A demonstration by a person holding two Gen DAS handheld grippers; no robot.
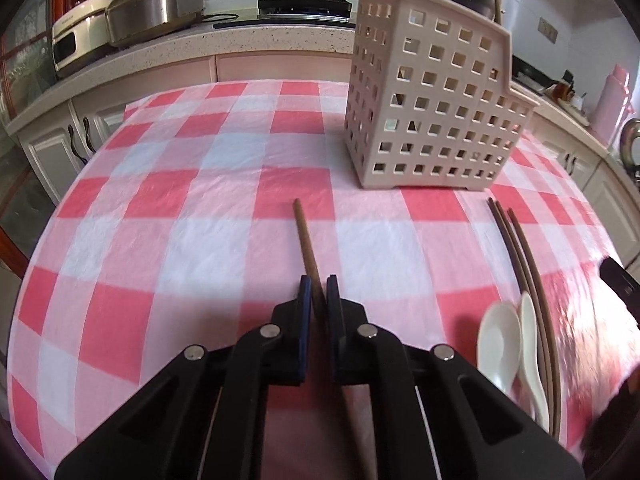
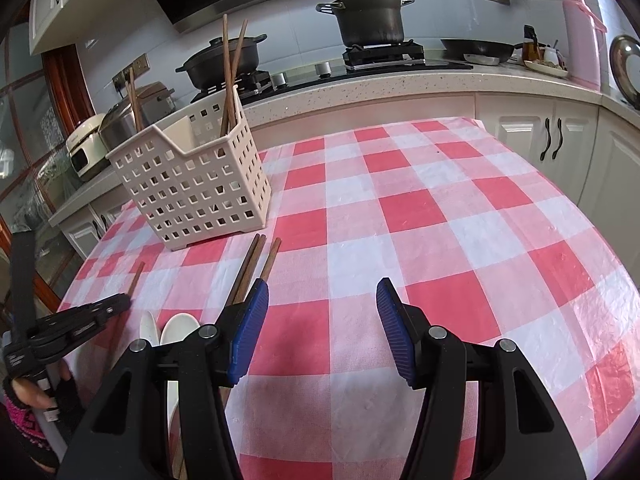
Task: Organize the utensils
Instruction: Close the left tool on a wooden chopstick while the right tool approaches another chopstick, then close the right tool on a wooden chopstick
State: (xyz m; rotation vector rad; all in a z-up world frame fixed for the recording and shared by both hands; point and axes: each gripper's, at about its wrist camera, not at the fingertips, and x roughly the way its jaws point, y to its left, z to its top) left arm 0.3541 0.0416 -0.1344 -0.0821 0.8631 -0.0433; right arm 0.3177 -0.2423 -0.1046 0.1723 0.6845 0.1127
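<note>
My left gripper (image 1: 319,286) is shut on a brown wooden chopstick (image 1: 305,236) that lies on the red and white checked cloth and points toward the beige perforated utensil basket (image 1: 432,108). The same chopstick (image 2: 136,276) and left gripper (image 2: 124,302) show at the left of the right wrist view. Three more chopsticks (image 1: 520,248) and two white spoons (image 1: 500,344) lie to the right. The basket (image 2: 196,184) holds several upright chopsticks (image 2: 230,76). My right gripper (image 2: 322,304) hangs open over bare cloth, with the loose chopsticks (image 2: 256,264) and spoons (image 2: 178,330) just left of it.
Beyond the table runs a kitchen counter (image 2: 400,84) with a gas hob, black pots (image 2: 370,16), a frying pan, a rice cooker (image 1: 156,8) and a pink flask (image 2: 580,36). White cabinet doors (image 2: 548,136) stand close behind the table's far edge. A gloved hand (image 2: 32,396) holds the left gripper.
</note>
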